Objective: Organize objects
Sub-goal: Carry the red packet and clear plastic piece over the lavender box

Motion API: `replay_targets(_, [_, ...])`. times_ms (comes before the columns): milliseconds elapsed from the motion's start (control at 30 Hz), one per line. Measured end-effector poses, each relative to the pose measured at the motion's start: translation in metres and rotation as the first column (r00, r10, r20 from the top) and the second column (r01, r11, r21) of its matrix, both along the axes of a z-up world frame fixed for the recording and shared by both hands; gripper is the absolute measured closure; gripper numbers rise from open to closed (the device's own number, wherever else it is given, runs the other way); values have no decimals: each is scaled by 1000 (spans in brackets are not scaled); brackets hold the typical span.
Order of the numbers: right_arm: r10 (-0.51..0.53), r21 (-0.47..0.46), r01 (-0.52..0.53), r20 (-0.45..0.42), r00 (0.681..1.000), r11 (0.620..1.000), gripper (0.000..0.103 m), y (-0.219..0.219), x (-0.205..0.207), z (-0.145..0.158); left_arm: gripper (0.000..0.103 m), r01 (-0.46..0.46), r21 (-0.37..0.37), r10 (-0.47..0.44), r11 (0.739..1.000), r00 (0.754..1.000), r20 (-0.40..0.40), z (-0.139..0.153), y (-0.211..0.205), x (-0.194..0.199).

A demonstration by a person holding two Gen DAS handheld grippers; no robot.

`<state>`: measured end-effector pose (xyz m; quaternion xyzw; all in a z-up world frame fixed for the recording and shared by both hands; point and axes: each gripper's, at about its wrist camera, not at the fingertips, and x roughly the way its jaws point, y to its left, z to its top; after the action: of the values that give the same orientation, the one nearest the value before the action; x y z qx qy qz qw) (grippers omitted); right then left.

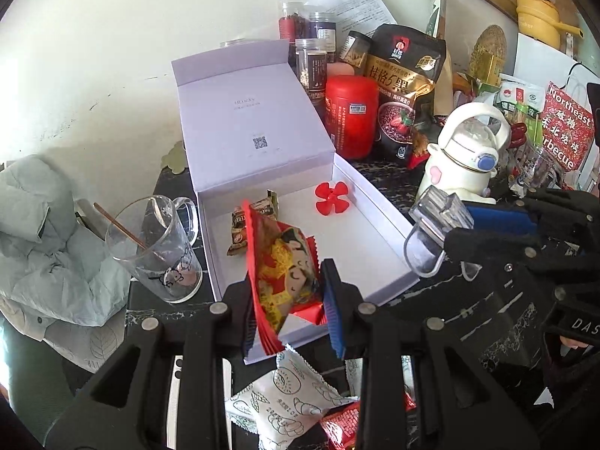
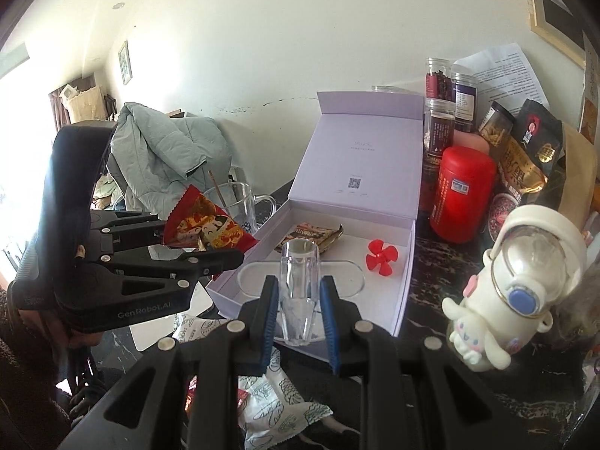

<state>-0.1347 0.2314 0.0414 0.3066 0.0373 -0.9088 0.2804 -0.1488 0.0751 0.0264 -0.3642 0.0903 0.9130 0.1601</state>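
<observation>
Your left gripper (image 1: 288,300) clamps the red cartoon-printed snack packet (image 1: 285,262) over the open white box's (image 1: 378,232) near edge; your right gripper (image 2: 298,315) pinches the clear acrylic stand (image 2: 300,281) there too, both ready for dropping in.

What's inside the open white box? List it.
Inside the white box: a brown snack packet and a red propeller. The held red packet hides some floor.

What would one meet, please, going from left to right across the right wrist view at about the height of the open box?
Left gripper holding a red snack packet → glass mug → white box → red canister → white bottle.
</observation>
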Motion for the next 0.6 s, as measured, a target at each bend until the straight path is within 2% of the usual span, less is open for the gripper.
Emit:
replay_targets(200, [0,14,0,-16,1000,1000,81,-4,-20,7,74,3,-6,-3,1000,1000,-4,2,5,-22])
replay_targets(600, [-26,53,27,-16,1000,998,81,-9,-67,0,74,-47,-27,47,999,999,3,-5,6,-68])
